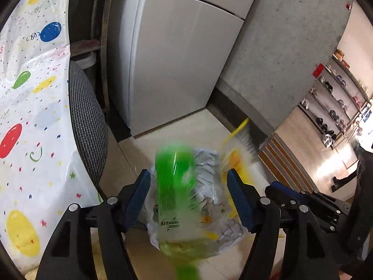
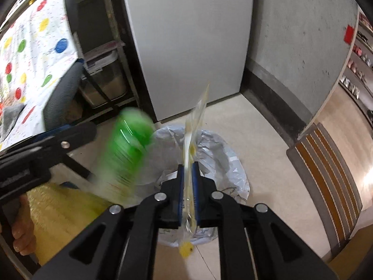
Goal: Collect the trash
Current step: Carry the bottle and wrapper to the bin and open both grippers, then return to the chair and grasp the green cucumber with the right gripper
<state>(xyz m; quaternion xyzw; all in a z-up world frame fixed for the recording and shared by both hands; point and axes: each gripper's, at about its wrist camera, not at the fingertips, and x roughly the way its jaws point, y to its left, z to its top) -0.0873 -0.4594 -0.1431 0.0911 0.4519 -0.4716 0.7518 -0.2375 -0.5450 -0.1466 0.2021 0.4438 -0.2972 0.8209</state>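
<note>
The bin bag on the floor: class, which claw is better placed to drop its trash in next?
Left, probably. Its claw stands open over the bin bag, the blurred green bottle between its fingers. The right claw has a clear wrapper between narrow fingers.

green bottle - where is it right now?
Left wrist view: green bottle, blurred, between the open left gripper fingers, above the white-lined trash bin, before the fridge.
</note>
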